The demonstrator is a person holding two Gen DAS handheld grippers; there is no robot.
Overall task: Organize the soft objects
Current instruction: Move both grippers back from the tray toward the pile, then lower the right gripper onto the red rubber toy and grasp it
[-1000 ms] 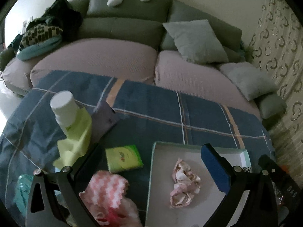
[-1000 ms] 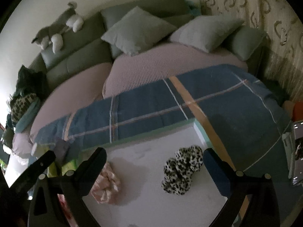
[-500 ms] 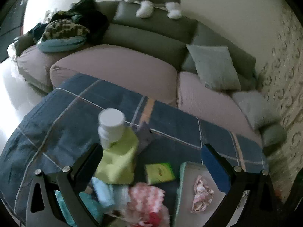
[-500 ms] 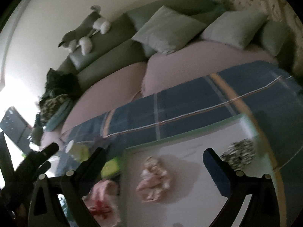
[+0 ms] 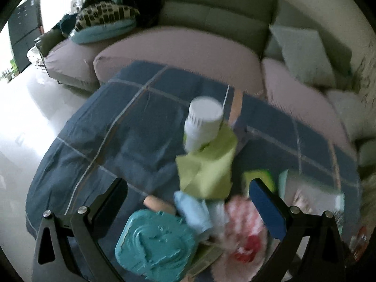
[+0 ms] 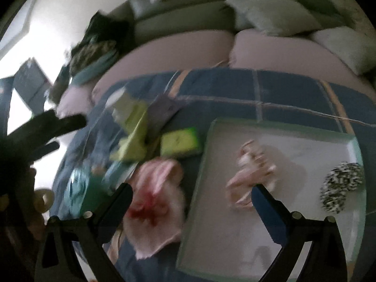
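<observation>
White bottle point(image 5: 203, 122), grey sofa point(image 5: 218, 21), teal lid point(image 5: 155, 242)

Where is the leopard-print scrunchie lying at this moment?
In the right wrist view, the leopard-print scrunchie lies at the right side of the white tray, right of the pink scrunchie.

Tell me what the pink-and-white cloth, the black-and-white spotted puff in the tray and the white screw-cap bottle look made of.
Pink-and-white cloth: likely fluffy knit or fleece; its edges look fuzzy and it lies crumpled, though the picture is blurred.
Black-and-white spotted puff: seemingly plush fabric with a leopard-like print, bunched into rounded folds.
White screw-cap bottle: probably matte plastic; rigid, smooth, with fine ribs on the cap.
</observation>
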